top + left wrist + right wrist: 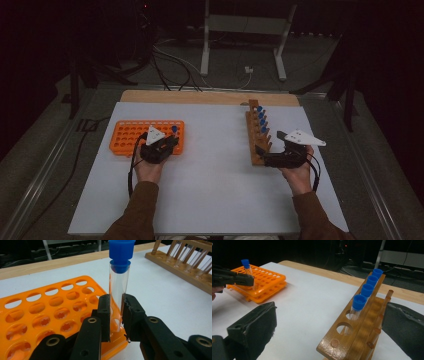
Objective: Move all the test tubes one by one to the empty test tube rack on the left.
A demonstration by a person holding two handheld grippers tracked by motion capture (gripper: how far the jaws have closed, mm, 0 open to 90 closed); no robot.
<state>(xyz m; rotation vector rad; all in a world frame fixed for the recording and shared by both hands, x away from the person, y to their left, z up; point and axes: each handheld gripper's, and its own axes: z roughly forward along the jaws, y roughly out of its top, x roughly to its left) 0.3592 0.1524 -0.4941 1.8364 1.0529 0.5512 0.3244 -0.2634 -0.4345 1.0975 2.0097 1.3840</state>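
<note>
The left tool [115,315] clamps a blue-capped test tube [119,282] upright at the near right corner of the orange rack [32,315], beside open white tabletop [215,170]. The right tool [265,152], jaws wide, straddles the near end of the wooden rack [352,337].

Dim room, far side lost in near-black. White worktop [215,200] over a wooden board, a bare strip of wood [200,96] showing along the far edge. Grey floor [310,70] all around. Behind, a white metal frame [245,30] on two splayed feet. Dark cables [170,70] trailing across the floor, a white plug [248,70] among them. Metal rail [42,170] running along the left.
</note>
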